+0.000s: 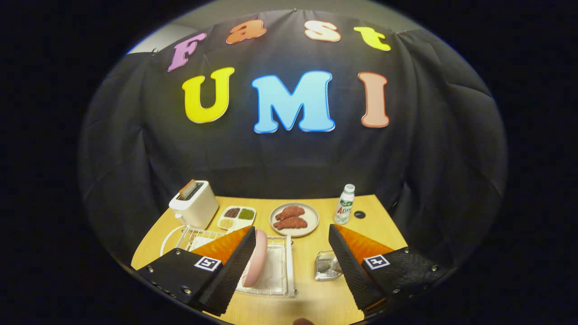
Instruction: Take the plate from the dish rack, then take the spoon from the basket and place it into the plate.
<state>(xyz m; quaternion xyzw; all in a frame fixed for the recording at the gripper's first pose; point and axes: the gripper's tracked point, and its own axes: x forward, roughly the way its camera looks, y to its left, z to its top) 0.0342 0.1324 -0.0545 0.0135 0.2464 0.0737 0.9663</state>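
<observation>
The plate [255,257] stands on edge in the white dish rack [280,275] on the surface [311,266], touching the left finger of the claw [292,266], which hangs wide open, gripping nothing.

A staged kitchen corner inside a recording booth is shown. A wooden table [311,253] is backed by draped black cloth [429,149], and kitchen things are laid out on it: a toaster [195,204], a dish rack [275,271], a dish of meat [294,219] and a drink bottle [344,204].
</observation>
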